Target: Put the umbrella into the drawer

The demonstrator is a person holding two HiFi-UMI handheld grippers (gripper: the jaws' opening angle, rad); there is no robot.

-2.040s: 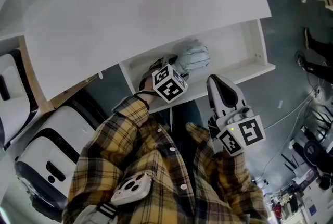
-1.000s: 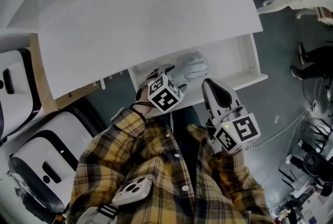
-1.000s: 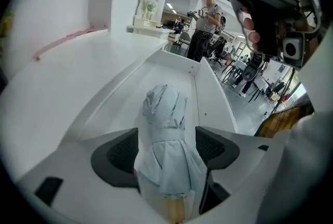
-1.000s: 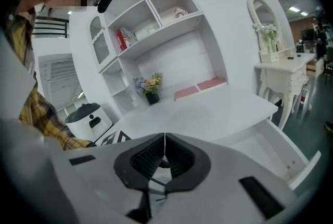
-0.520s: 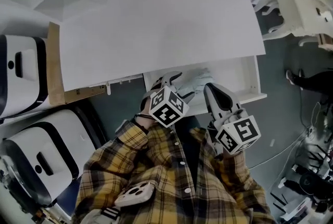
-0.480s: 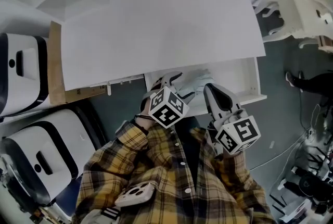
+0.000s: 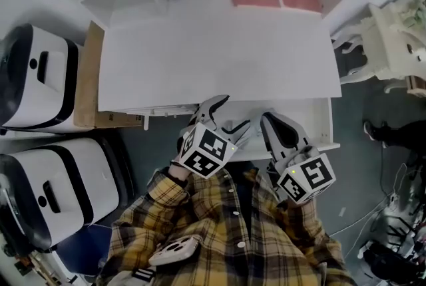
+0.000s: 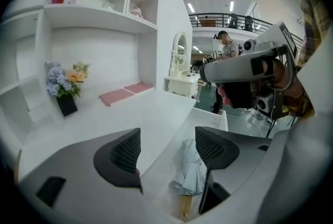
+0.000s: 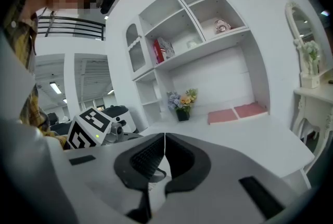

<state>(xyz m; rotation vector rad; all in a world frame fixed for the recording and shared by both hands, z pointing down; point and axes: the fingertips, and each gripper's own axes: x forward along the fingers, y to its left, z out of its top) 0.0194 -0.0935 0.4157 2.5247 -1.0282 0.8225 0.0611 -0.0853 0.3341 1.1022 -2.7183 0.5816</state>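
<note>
Inside the drawer (image 8: pixel 214 119) lies the umbrella (image 8: pixel 190 168) — folded, pale blue, wooden-handled.

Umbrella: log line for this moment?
umbrella: lying in open drawer | left gripper: open, empty | right gripper: shut, empty

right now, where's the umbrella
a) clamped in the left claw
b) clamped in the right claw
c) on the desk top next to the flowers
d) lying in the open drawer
d: in the left gripper view the umbrella lies down inside the open drawer, while the left claw has its jaws apart with nothing clamped between them.
</note>
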